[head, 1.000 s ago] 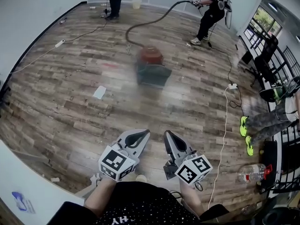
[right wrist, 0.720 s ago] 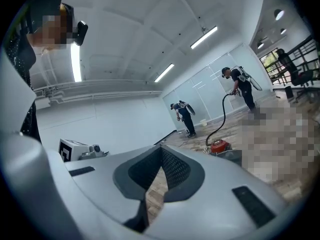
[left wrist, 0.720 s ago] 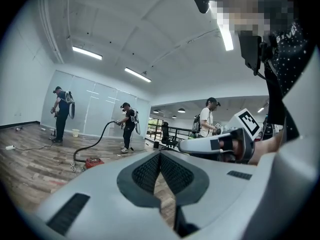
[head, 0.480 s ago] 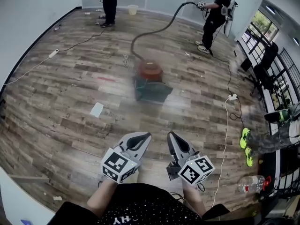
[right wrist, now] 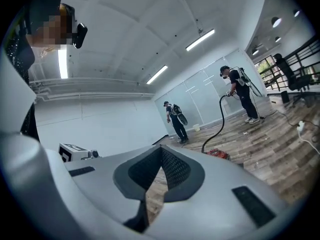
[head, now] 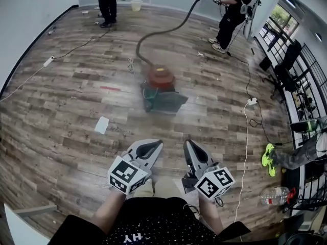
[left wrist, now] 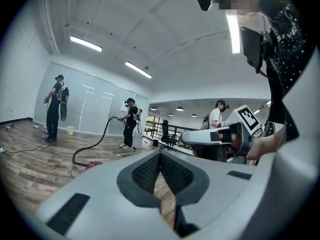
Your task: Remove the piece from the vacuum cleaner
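A red canister vacuum cleaner (head: 160,79) stands on the wood floor ahead of me, on a dark green base (head: 164,101). Its black hose (head: 168,29) arcs away to a person (head: 232,15) at the far right who holds its end. The same vacuum cleaner (left wrist: 92,163) shows small in the left gripper view, and the vacuum cleaner (right wrist: 218,154) appears in the right gripper view. My left gripper (head: 155,146) and right gripper (head: 189,146) are held side by side well short of the vacuum. Both are shut with nothing in them.
A second person (head: 107,4) stands at the far left by a pale bucket (head: 136,5). White cables (head: 244,152) and a power strip (head: 252,101) lie on the right. A white paper (head: 101,125) lies on the floor. Chairs and railing (head: 291,60) line the right side.
I have walked forward: the vacuum cleaner and floor have slid closer and lower in the head view. Both grippers stay shut and side by side.
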A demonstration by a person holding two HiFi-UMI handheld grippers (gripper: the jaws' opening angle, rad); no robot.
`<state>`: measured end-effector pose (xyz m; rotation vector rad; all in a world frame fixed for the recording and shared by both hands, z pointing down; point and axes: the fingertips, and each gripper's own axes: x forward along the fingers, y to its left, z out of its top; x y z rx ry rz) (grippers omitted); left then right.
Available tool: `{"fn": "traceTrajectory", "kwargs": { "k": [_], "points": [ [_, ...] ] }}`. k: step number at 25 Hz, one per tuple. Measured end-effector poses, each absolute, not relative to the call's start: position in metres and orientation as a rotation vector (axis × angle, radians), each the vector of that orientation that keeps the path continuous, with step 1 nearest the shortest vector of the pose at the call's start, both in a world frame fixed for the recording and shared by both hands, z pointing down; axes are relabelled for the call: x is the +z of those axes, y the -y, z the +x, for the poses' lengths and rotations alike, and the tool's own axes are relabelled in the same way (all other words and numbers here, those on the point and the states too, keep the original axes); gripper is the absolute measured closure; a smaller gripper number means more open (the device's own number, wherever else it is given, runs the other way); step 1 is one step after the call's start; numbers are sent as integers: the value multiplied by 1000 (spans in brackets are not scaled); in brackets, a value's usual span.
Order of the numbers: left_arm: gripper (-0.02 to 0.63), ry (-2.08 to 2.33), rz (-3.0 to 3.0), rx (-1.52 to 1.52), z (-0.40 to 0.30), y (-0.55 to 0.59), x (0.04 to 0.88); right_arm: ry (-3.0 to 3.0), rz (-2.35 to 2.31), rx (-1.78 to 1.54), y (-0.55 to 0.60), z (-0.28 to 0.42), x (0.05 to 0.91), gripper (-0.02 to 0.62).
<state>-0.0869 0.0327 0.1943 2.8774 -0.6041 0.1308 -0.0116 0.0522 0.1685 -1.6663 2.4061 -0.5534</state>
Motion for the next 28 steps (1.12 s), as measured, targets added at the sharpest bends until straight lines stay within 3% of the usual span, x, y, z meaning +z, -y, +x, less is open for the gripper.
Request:
{"fn": "traceTrajectory", "kwargs": {
  "k": [16, 28],
  "points": [
    [597, 653, 2830, 149, -49, 92, 202, -2398, -1663, -602, 71, 44, 177, 584],
    [597, 606, 2857, 100, 74, 246, 193, -2412, -1677, -612, 223, 168, 177, 584]
  ]
}}
